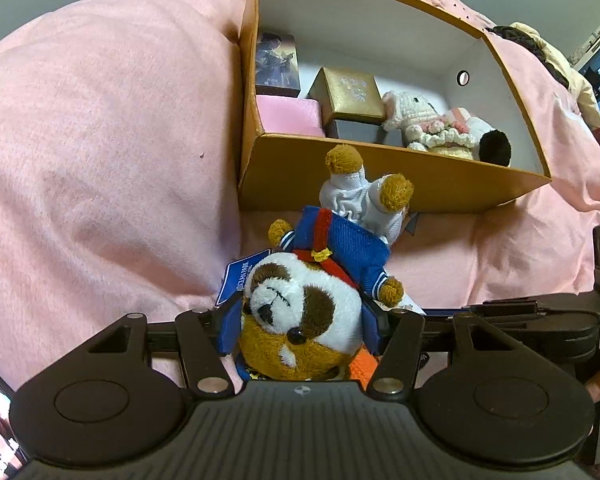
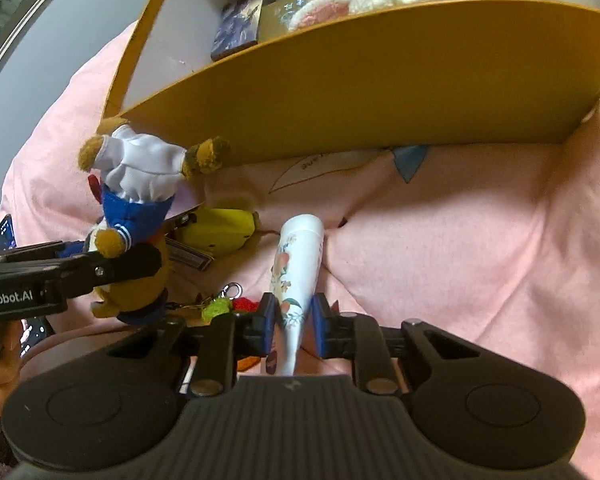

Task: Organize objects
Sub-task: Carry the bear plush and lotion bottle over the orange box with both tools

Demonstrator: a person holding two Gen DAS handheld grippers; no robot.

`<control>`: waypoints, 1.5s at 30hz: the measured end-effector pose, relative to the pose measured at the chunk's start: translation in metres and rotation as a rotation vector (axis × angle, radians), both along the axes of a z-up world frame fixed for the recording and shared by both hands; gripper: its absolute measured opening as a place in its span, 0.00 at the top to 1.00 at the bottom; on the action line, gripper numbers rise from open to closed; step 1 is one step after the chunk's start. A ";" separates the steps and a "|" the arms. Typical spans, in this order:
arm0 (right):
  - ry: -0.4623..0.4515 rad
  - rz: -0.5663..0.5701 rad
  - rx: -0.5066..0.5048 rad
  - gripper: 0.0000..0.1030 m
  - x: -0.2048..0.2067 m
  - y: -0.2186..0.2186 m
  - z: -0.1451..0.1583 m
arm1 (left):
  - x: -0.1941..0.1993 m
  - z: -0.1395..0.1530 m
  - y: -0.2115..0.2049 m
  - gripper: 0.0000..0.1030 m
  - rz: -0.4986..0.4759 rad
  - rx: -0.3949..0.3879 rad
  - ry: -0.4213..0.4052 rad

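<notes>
My left gripper (image 1: 300,328) is shut on the head of a brown-and-white plush dog (image 1: 300,320) in a blue jacket and white trousers; its legs point toward the orange box (image 1: 340,172). The dog also shows in the right wrist view (image 2: 136,184), held beside the box wall (image 2: 360,80). My right gripper (image 2: 294,320) is shut on a white floral tube (image 2: 298,268), low over the pink blanket (image 2: 440,260). Inside the box lie a gold box (image 1: 352,92), a pink box (image 1: 288,114), a picture box (image 1: 276,62) and a white crocheted plush (image 1: 424,124).
A yellow plush (image 2: 220,230), a green and red crocheted keychain (image 2: 228,304) and a card lie on the blanket left of the tube. A phone (image 2: 0,236) lies at the far left. A beige plush (image 1: 560,68) sits beyond the box.
</notes>
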State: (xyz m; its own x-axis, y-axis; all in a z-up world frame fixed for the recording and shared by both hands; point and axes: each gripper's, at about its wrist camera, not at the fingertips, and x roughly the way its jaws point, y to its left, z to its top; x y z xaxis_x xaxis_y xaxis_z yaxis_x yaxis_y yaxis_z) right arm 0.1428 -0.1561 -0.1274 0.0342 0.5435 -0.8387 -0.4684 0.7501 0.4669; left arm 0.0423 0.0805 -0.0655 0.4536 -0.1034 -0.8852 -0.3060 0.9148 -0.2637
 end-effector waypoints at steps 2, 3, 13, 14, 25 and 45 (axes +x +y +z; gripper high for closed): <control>-0.004 -0.013 0.011 0.81 -0.001 -0.006 0.007 | -0.001 0.002 0.000 0.35 0.001 -0.015 -0.011; -0.014 -0.018 0.021 0.81 -0.004 -0.009 0.012 | -0.002 0.004 0.000 0.36 0.002 -0.027 -0.017; -0.189 -0.057 0.094 0.83 -0.008 -0.035 0.077 | -0.012 0.055 -0.006 0.36 -0.062 -0.168 -0.158; -0.202 -0.070 0.107 0.83 -0.007 -0.039 0.085 | -0.010 0.061 -0.006 0.36 -0.065 -0.169 -0.173; -0.403 -0.173 0.172 0.83 0.029 -0.067 0.155 | 0.050 0.103 -0.028 0.36 -0.222 -0.068 -0.260; -0.460 -0.322 0.136 0.83 0.132 -0.076 0.140 | 0.229 0.054 -0.091 0.36 -0.584 0.430 -0.187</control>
State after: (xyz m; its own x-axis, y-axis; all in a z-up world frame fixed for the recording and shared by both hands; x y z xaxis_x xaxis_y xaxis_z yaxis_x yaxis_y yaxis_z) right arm 0.2753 -0.2321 0.0124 0.5602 0.5474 -0.6217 -0.4042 0.8357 0.3717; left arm 0.2715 -0.0107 -0.0116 0.5776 -0.0361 -0.8155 0.2762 0.9488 0.1536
